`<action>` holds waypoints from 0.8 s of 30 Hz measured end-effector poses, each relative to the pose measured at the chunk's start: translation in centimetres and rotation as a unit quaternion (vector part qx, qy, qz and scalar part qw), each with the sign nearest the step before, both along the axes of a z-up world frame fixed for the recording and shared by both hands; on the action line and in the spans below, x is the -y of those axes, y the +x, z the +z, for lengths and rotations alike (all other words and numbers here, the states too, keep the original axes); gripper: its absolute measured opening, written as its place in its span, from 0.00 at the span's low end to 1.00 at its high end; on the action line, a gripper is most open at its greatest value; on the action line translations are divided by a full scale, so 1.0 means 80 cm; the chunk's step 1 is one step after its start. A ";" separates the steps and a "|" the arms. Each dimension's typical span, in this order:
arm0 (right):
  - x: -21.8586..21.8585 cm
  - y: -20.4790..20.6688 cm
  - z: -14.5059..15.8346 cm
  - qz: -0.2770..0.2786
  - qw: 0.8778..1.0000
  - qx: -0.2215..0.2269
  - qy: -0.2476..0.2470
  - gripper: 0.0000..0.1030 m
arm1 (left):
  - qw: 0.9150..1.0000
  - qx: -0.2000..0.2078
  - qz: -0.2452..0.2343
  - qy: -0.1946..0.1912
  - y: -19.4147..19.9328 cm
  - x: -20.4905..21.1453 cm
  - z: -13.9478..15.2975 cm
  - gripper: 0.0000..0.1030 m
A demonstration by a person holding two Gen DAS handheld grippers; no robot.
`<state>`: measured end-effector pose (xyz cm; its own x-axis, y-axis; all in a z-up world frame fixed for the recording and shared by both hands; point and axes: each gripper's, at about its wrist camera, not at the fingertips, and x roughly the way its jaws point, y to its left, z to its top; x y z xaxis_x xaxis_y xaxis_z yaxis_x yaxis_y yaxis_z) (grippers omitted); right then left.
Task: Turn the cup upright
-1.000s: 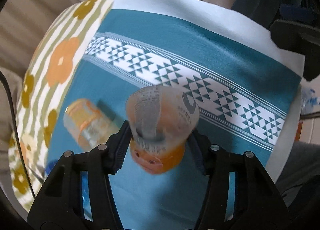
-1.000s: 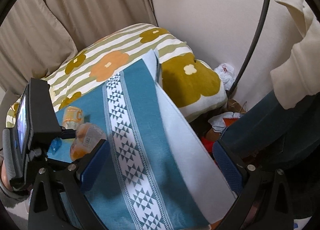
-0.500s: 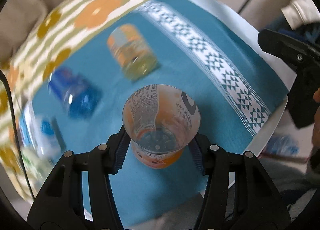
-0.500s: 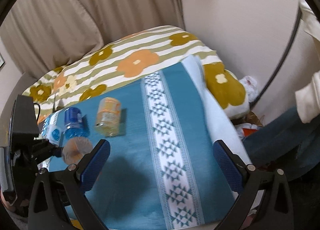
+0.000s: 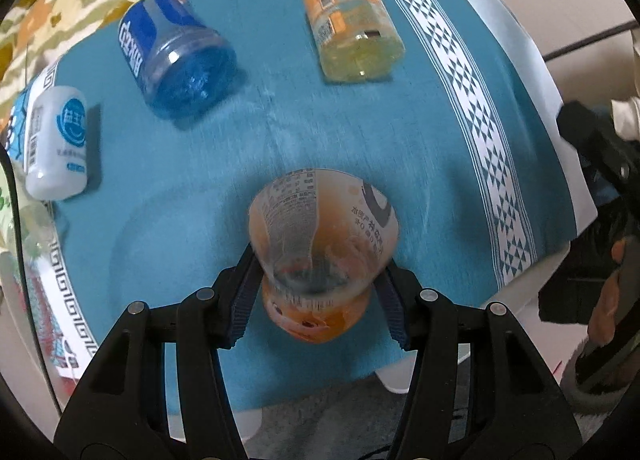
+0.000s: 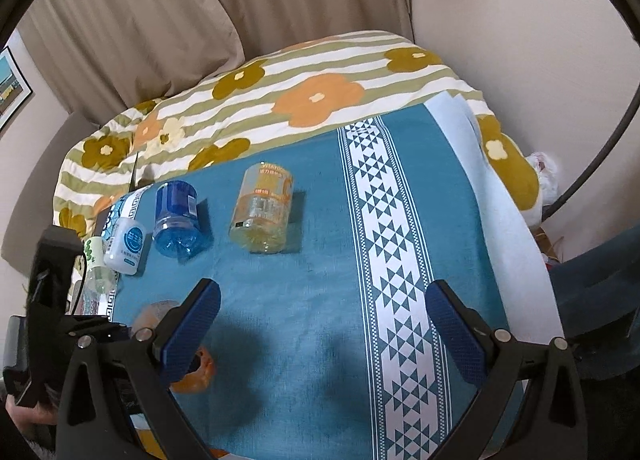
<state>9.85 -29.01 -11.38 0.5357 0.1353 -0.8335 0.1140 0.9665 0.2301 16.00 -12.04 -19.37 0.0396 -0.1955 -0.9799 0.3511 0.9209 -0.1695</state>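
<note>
My left gripper [image 5: 316, 300] is shut on a clear plastic cup with an orange base [image 5: 320, 256]. It holds the cup above the near part of the teal cloth, open mouth facing up toward the camera. The same cup [image 6: 188, 372] shows at the lower left of the right wrist view, partly behind my right finger. My right gripper [image 6: 324, 324] is open and empty, hovering over the middle of the teal cloth [image 6: 312, 268].
A yellow-orange cup [image 5: 352, 27] and a blue cup [image 5: 176, 59] lie on their sides at the far part of the cloth. A white bottle [image 5: 56, 143] lies at the left edge. A flowered striped bedcover [image 6: 280, 87] lies behind. The table edge is near.
My left gripper has swung with the cup, so the cups and bottle on the cloth now show ahead of it. The right gripper has turned left toward the cloth's middle.
</note>
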 end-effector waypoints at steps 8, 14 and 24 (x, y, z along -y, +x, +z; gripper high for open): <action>0.011 0.008 -0.016 -0.006 1.000 -0.018 0.006 0.99 | 1.000 -0.006 0.021 -0.006 0.023 0.007 -0.014 0.58; 0.013 0.011 -0.023 -0.005 1.000 -0.027 0.012 0.99 | 1.000 0.006 0.020 -0.008 0.022 0.013 -0.010 0.58; 0.005 0.014 -0.016 0.002 1.000 -0.024 0.008 0.99 | 0.998 0.056 0.012 -0.018 0.003 0.007 0.022 0.91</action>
<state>10.94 -29.43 -12.63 0.4942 0.1513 -0.8561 0.1219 0.9629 0.2406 16.25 -12.60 -17.59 0.1532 -0.2273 -0.9617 0.3475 0.9234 -0.1629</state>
